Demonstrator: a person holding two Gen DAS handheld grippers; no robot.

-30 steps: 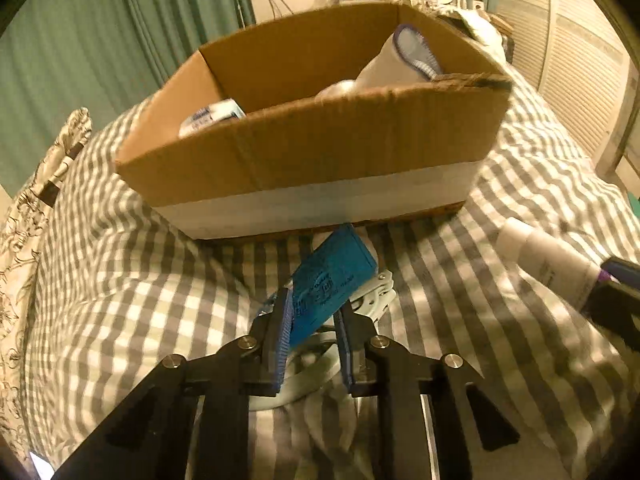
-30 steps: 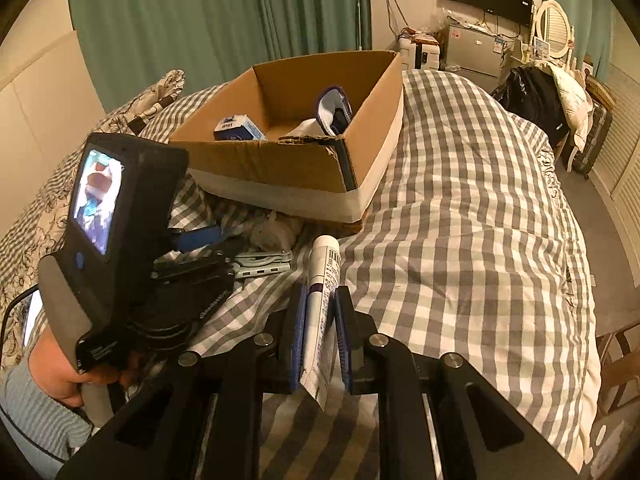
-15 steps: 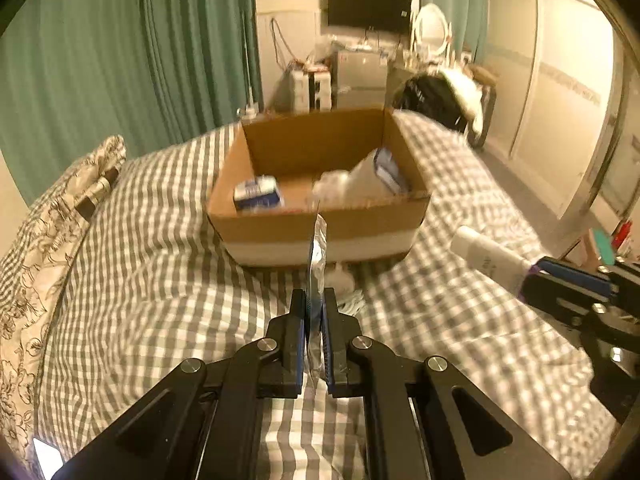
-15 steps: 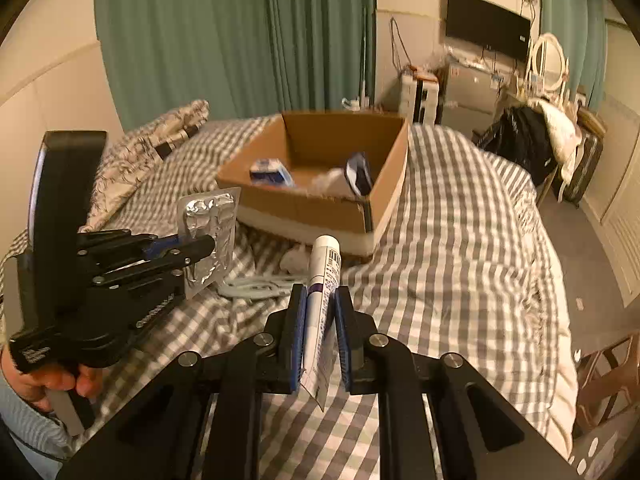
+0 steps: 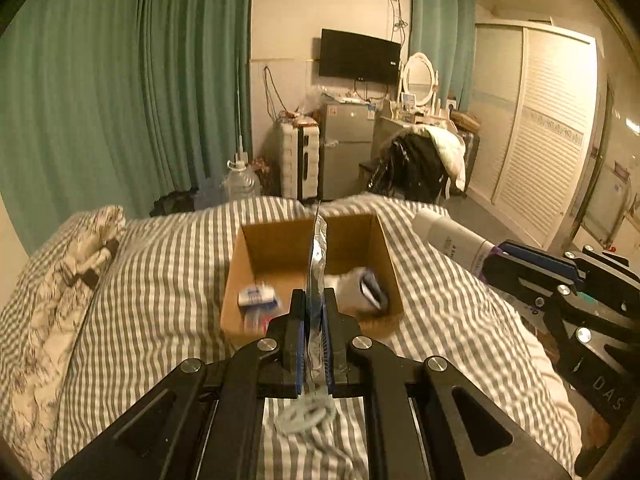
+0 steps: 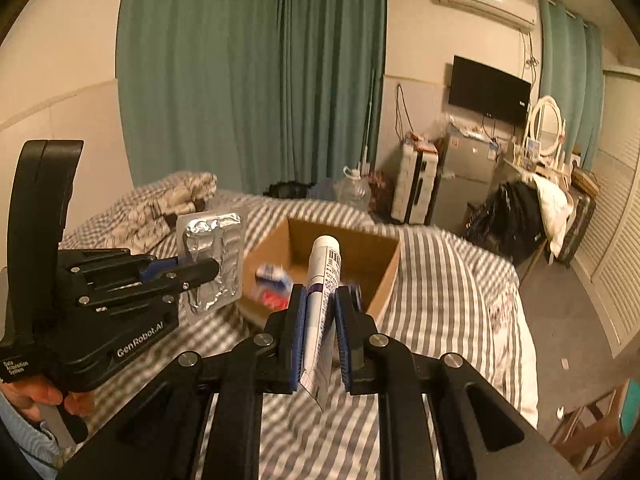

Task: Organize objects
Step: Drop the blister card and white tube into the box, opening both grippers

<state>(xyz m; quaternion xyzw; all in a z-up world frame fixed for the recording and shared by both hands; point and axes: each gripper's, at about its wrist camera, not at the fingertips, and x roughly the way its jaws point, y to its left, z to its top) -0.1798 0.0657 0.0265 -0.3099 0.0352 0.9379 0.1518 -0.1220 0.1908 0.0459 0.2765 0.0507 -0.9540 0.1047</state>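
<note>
Above a grey-and-white checked bedspread (image 5: 160,280), 2 handheld grippers carry items toward the open brown cardboard box (image 5: 280,240) resting on it. The left gripper (image 5: 312,344) is pinched tight on a thin silver foil blister pack (image 5: 318,256), seen edge-on and standing upright in line with the box's middle; the right wrist view shows its crinkled flat face (image 6: 212,256) just left of the box (image 6: 384,264). The right gripper (image 6: 320,336) is clamped around the lower body of a white plastic squeeze tube with purple band and printed label (image 6: 324,276), cap end pointing up toward the box; from the left wrist view the tube (image 5: 448,236) hangs just right of the box. Inside the box lie a small blue-and-white carton (image 5: 258,294) and a white rolled item with a dark end (image 5: 360,284). Both carried items look light. The foil pack is likely to bend or crease easily, so gripping its flat bottom margin suits it; the tube seems soft and squeezable, best held mid-body with modest pressure. A white looped plastic piece (image 5: 308,414) lies on the bedspread on the near side of the box, below the left gripper.
</note>
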